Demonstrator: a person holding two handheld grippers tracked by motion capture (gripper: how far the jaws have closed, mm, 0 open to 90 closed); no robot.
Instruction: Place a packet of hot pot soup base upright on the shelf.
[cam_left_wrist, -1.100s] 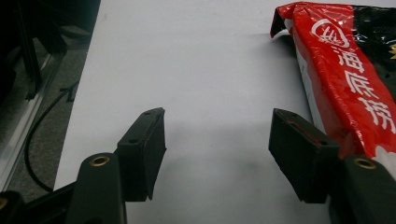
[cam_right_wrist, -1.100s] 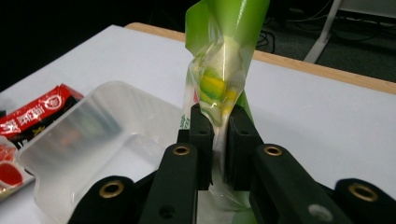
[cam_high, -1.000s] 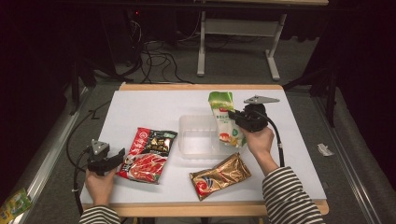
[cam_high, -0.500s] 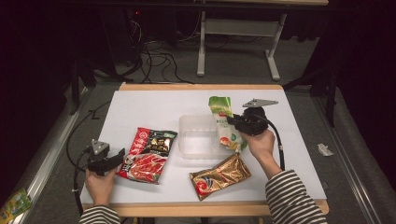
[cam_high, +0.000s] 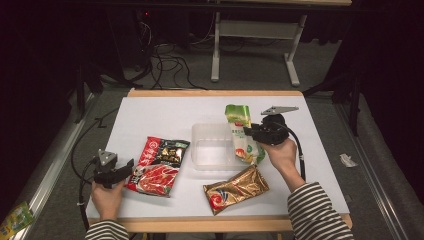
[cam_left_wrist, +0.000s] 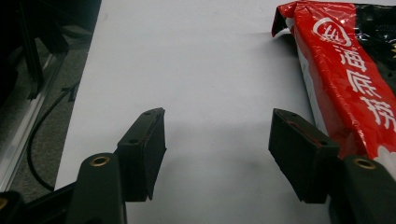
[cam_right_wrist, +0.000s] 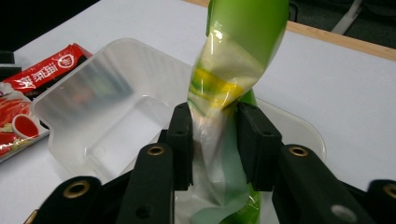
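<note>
My right gripper (cam_high: 248, 131) (cam_right_wrist: 214, 136) holds a green and white pouch (cam_high: 238, 120) (cam_right_wrist: 233, 60) by its middle. Its jaws have just been opening, and the pads still touch the pinched pouch on both sides. The pouch leans over the right rim of a clear plastic tray (cam_high: 210, 127) (cam_right_wrist: 93, 93), its lower end inside. My left gripper (cam_high: 131, 165) (cam_left_wrist: 217, 140) rests open on the white table (cam_high: 150, 115), nothing between its jaws. A red pouch (cam_high: 160, 162) (cam_left_wrist: 345, 70) lies just to the right of it.
A gold and red pouch (cam_high: 235, 187) lies near the front edge, in front of the tray. The red pouch (cam_right_wrist: 28, 93) lies left of the tray. Cables trail from both grippers, and the floor drops away on every side of the table.
The green pouch has tipped from upright and come down toward the tray. The right gripper's jaws stand wider apart. The left hand has stayed put.
</note>
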